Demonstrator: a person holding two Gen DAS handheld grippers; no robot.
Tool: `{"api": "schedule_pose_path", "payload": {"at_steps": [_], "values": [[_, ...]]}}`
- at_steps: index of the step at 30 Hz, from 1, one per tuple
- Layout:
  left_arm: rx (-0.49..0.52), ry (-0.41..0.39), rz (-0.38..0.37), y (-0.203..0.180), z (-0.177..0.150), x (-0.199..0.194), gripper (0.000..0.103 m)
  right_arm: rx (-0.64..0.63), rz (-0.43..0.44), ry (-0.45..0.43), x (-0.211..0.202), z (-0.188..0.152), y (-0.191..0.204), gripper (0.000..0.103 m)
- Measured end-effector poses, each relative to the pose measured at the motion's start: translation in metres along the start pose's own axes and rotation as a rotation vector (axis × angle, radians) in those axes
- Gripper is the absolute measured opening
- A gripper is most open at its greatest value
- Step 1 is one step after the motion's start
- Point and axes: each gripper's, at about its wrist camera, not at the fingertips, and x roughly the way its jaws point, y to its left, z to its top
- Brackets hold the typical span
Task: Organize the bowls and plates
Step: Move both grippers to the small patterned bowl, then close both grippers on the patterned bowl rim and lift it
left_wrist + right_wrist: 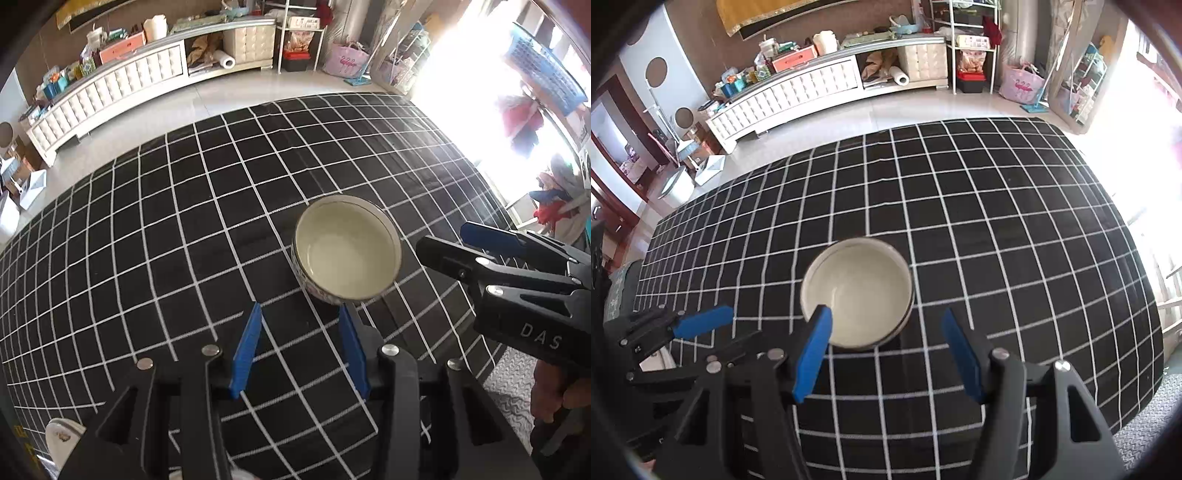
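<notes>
Black cloth with a white grid [997, 221] covers the whole table, and one bowl [856, 293] sits upright on it, cream inside with a thin dark line round the rim and some pattern on the outer wall. Looks like nothing in it.

Left gripper [299, 325] is open, blue pads spread apart with nothing between them, hovering just short of the bowl [348, 248]. The right pad's tip sits right by the bowl's near edge, can't tell if it actually touches.

Right gripper [884, 328] is open too, jaws wide. From its own camera the left blue fingertip [820, 325] overlaps the bowl's near rim, the other one is off to the bowl's right over the cloth. Can't say whether it's touching or just above it.

Down in the bottom left corner of the left wrist view there's the edge of a white plate [61, 439] with a small printed design, mostly hidden behind the gripper body.
</notes>
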Motion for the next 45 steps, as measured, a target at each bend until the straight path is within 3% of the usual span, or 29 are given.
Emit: {"api": "schedule_pose_path", "payload": {"at_steps": [5, 13, 16, 19, 20, 25, 32, 39, 45], "values": [[-0.009, 0.028, -0.031, 0.004, 0.014, 0.024, 0.041, 0.022, 0.012, 0.043, 0.022, 0.007, -0.010, 0.067], [-0.023, 0.072, -0.015, 0.005, 0.026, 0.059, 0.041, 0.078, 0.027, 0.102, 0.054, 0.011, -0.025, 0.067], [-0.032, 0.088, -0.018, 0.010, 0.026, 0.070, 0.038, 0.076, 0.026, 0.123, 0.062, 0.010, -0.024, 0.056], [-0.048, 0.094, -0.049, 0.015, 0.024, 0.076, 0.037, 0.095, 0.047, 0.141, 0.068, 0.007, -0.026, 0.038], [-0.049, 0.099, -0.055, 0.015, 0.023, 0.079, 0.032, 0.095, 0.049, 0.141, 0.069, 0.006, -0.026, 0.035], [-0.066, 0.114, -0.074, 0.018, 0.022, 0.088, 0.021, 0.087, 0.047, 0.117, 0.067, 0.001, -0.028, 0.034], [-0.040, 0.118, -0.038, 0.011, 0.028, 0.094, 0.018, 0.081, 0.079, 0.089, 0.063, -0.009, -0.034, 0.015], [-0.030, 0.116, -0.032, 0.002, 0.023, 0.093, 0.017, 0.066, 0.051, 0.077, 0.058, -0.015, -0.025, 0.013], [-0.030, 0.103, -0.034, -0.005, 0.019, 0.082, 0.013, 0.127, 0.084, 0.078, 0.048, -0.022, -0.031, 0.013]]}}
